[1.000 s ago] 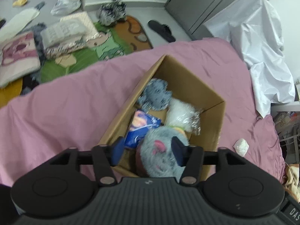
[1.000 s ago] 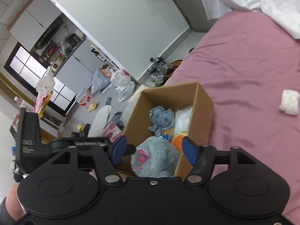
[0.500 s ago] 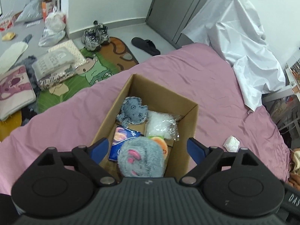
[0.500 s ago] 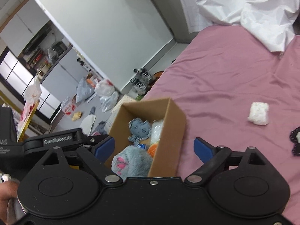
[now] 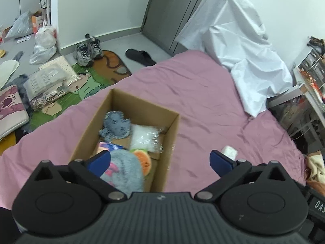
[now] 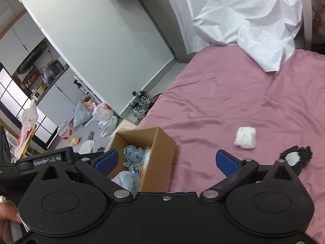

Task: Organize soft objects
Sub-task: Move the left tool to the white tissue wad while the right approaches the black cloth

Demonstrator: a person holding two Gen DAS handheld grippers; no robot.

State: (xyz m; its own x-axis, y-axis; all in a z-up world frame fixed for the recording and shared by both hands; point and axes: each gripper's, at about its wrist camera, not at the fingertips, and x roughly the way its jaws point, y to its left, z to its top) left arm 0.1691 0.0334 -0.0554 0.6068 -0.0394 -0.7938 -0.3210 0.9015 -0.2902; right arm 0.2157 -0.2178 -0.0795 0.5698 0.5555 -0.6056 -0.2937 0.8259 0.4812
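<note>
The white soft bundle [image 6: 245, 137] lies loose on the pink bed [image 6: 233, 93], well apart from the cardboard box [image 6: 162, 142]. It looks light and squashy to me, so I'd pinch it across the middle; it should give rather than slip. Near it sits a dark knitted piece [image 6: 302, 154]. The box already holds a grey plush [image 5: 124, 172] and other toys. My right gripper [image 6: 166, 160] and left gripper [image 5: 160, 160] both have jaws spread and empty. Open bedsheet surrounds the bundle; only the box wall crowds my left.
</note>
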